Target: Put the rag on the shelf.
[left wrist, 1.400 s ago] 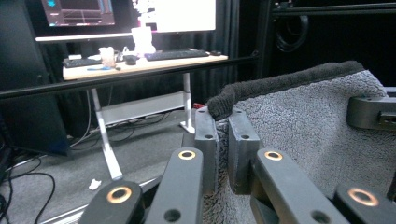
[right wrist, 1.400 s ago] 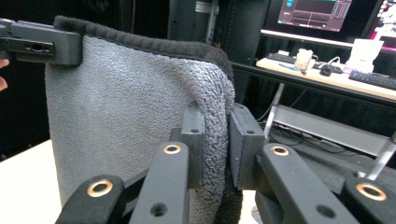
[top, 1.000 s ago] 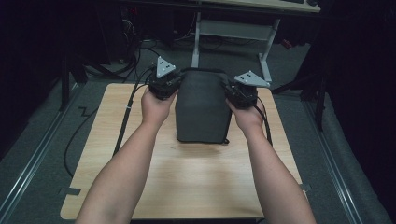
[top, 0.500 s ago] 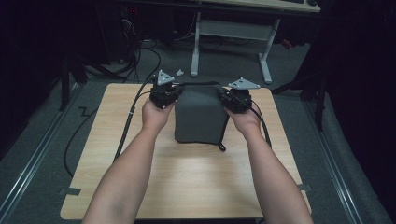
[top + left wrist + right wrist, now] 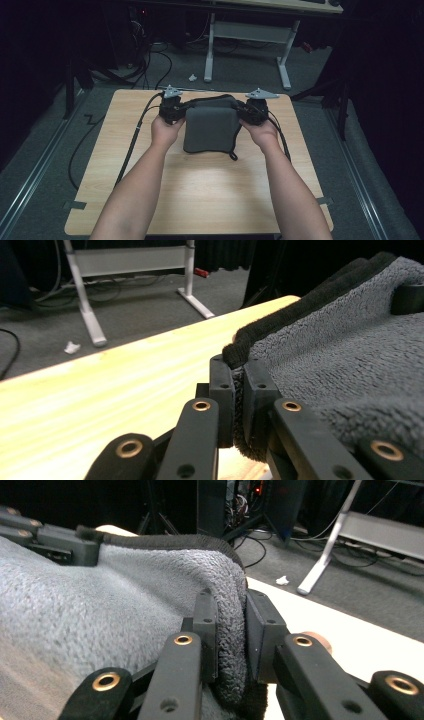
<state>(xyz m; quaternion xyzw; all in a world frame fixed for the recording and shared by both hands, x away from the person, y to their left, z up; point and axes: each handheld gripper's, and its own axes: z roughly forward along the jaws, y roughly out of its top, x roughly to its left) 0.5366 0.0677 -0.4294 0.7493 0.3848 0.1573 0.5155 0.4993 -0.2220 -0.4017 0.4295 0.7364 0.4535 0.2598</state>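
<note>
Grey towel (image 5: 210,130) lies folded mid-far on tabletop (image 5: 200,200), wide bare wood toward me, narrow strip at far edge. My left gripper (image 5: 172,107) jaws clamp towel's far left corner; right gripper (image 5: 252,110) jaws clamp far right corner

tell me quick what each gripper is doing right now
Left gripper: closed on the left corner of the grey towel.
Right gripper: closed on the towel's right corner.
</note>
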